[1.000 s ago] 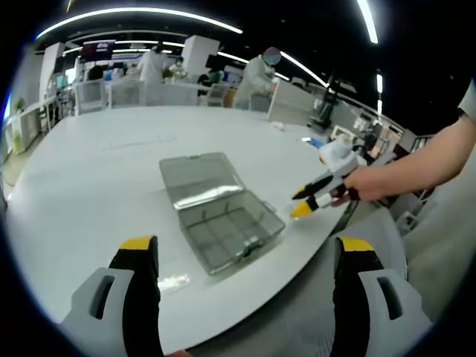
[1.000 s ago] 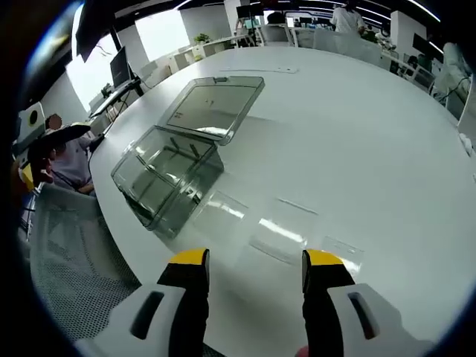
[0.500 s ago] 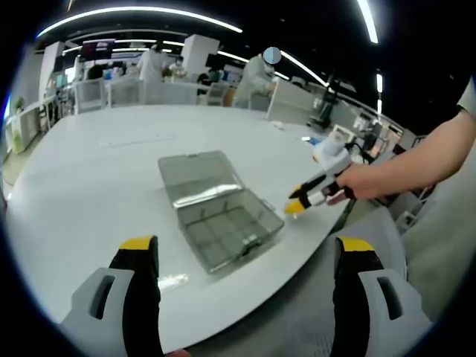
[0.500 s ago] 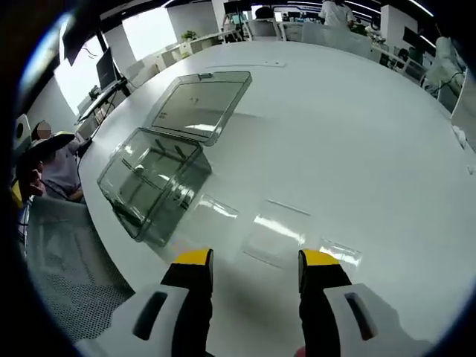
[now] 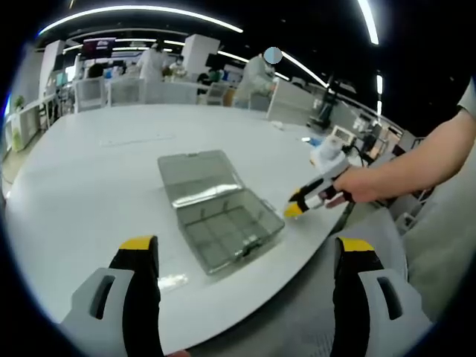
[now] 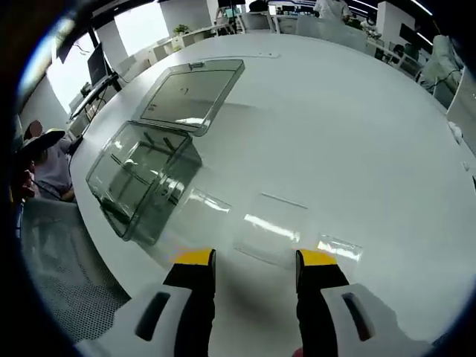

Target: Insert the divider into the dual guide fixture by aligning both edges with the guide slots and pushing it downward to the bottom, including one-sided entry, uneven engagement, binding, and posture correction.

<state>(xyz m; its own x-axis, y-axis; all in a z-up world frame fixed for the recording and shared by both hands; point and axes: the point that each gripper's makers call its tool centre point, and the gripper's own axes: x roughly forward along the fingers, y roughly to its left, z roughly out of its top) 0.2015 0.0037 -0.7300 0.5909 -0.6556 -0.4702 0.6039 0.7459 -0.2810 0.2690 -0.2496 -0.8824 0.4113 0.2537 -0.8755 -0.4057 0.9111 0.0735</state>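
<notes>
Clear box (image 6: 141, 182) nearer, right gripper (image 6: 249, 260) lower (open)

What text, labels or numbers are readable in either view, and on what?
None readable.
Clear box: no label or marking visible.
Clear dividers on the table: blank.
Both grippers' fingers: no print visible.
Screen at the back of the room: lit, but too small and blurred to read.
</notes>
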